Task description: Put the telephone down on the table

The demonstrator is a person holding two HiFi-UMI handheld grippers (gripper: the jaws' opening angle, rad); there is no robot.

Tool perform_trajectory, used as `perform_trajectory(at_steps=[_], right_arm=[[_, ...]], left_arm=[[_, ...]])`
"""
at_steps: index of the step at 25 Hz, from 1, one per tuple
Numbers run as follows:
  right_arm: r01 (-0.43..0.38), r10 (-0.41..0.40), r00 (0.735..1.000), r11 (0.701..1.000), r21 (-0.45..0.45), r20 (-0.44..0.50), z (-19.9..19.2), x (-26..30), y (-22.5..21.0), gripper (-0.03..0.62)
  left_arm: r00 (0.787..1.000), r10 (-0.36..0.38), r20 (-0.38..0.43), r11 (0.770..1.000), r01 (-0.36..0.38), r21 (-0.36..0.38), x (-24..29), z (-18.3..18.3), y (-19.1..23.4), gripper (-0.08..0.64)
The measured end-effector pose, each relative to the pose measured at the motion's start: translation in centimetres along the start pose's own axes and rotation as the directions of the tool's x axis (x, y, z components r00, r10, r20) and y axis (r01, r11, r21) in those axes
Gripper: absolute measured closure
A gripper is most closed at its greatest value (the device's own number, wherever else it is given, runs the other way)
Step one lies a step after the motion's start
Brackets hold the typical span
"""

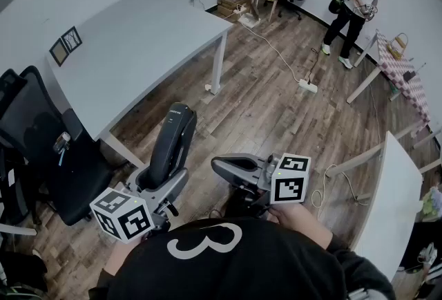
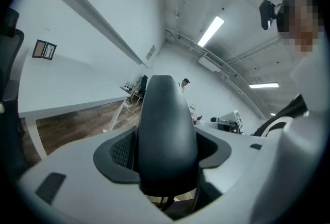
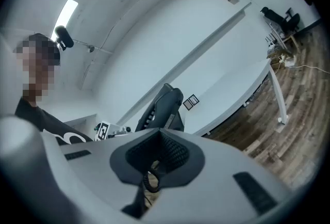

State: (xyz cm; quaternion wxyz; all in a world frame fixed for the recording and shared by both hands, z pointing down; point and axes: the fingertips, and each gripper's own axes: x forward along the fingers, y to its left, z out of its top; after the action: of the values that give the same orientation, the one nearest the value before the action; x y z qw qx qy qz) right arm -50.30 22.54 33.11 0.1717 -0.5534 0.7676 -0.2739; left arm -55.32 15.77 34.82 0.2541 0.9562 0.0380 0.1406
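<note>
**A:** Left hand-held gripper (image 2: 165, 166)?
**B:** Jaws wide, clamped on the telephone handset (image 2: 165, 120), up in the air near the person's chest. Right hand-held gripper (image 3: 157, 158) looks pinched on the coiled cord (image 3: 151, 181).
**A:** Progress?
**B:** Nothing set down yet. The white worktop (image 1: 138, 43) is well apart, so carrying and lowering remain.

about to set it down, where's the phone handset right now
The black handset stands clamped in the left claw, lower centre-left in the head view. It is above the wooden floor, just off the white table.
</note>
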Motion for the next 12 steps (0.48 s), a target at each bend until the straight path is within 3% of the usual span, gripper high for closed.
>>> perform_trajectory(at_steps=[7, 12], right_arm=[[0.001, -0.001, 1.0, 1.0, -0.01, 0.004, 0.3, -0.1, -0.4, 0.588], [-0.024, 0.023, 0.997, 1.0, 0.011, 0.07, 2.0, -0.5, -1.3, 0.588]], left_arm=[[1.0, 0.001, 0.0, 1.0, -0.001, 0.013, 0.3, -0.1, 0.0, 0.264], [1.0, 0.008, -0.007, 1.0, -0.008, -0.001, 1.4, 0.1, 0.4, 0.265]])
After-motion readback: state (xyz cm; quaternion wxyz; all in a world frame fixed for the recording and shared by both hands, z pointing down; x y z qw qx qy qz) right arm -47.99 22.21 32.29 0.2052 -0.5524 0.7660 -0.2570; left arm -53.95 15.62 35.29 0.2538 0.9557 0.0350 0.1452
